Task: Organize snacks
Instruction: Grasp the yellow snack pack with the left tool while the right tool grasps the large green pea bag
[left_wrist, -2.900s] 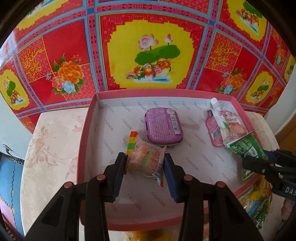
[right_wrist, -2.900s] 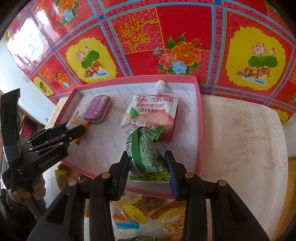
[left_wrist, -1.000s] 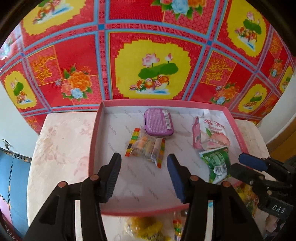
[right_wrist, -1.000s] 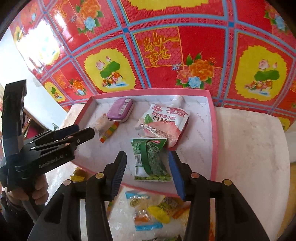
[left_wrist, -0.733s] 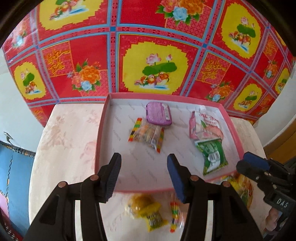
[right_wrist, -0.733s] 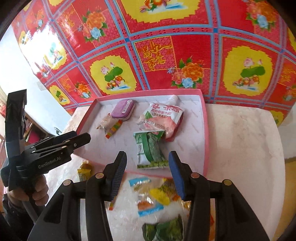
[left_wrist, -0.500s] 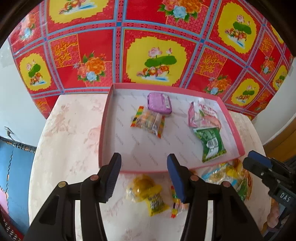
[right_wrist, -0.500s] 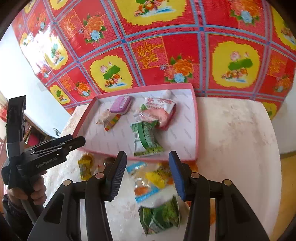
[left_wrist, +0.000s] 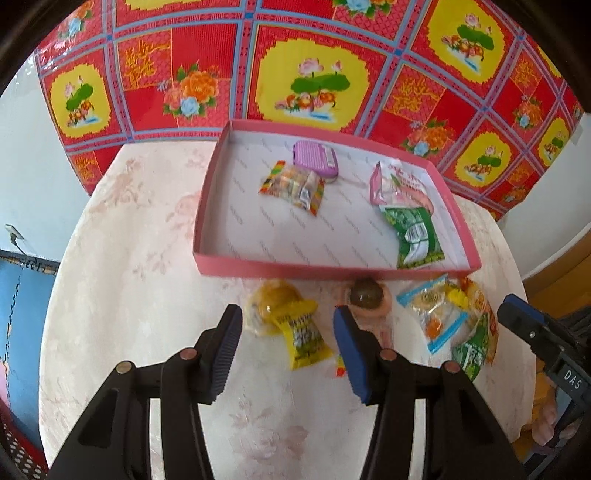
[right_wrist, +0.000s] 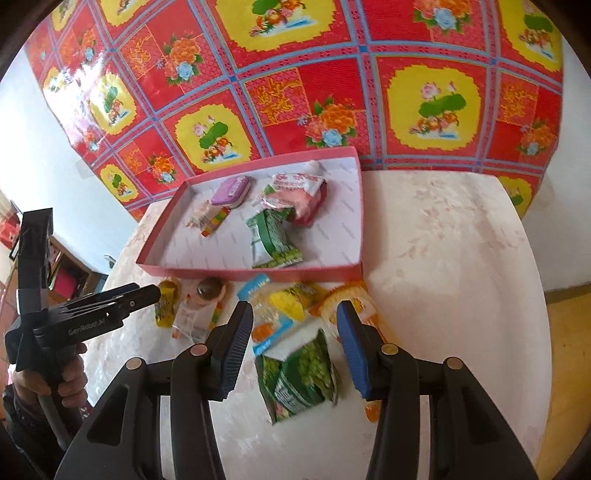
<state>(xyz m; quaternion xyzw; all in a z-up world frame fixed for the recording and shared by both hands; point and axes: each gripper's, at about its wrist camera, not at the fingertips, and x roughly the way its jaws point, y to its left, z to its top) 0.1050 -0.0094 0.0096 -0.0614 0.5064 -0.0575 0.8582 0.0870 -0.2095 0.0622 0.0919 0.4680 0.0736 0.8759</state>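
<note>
So the yellow snack packet (left_wrist: 291, 328) is sitting on the table just in front of the pink tray's (left_wrist: 332, 268) near wall, and it's pretty much dead ahead of the left gripper (left_wrist: 286, 345), framed right between the two blue pads. Its long axis runs roughly away from the gripper with a bit of a slant, so I'd guess the pads would pinch it across the narrow way. Left gripper is partly open with nothing in it. Over on the other side the green packet (right_wrist: 299, 376) lies on the table lined up between the right gripper's (right_wrist: 293, 347) pads, also part-open and empty, so each hand is clearly nearer its own packet. Between the two there's a round brown sweet in a pinkish wrapper (left_wrist: 365, 297) touching the tray wall, plus a jumble of blue, yellow and orange packets (right_wrist: 291, 306). Already in the tray: a purple tin (left_wrist: 316, 158), a rainbow-edged candy bag (left_wrist: 291, 186), a pink spouted pouch (left_wrist: 395, 181) and another green packet (left_wrist: 415, 234). Readable text: "GenRobot.AI" on the left gripper's side in the right view, "DAS" on the right gripper (left_wrist: 546, 343) in the left view. The snack labels are too blurry to read.
</note>
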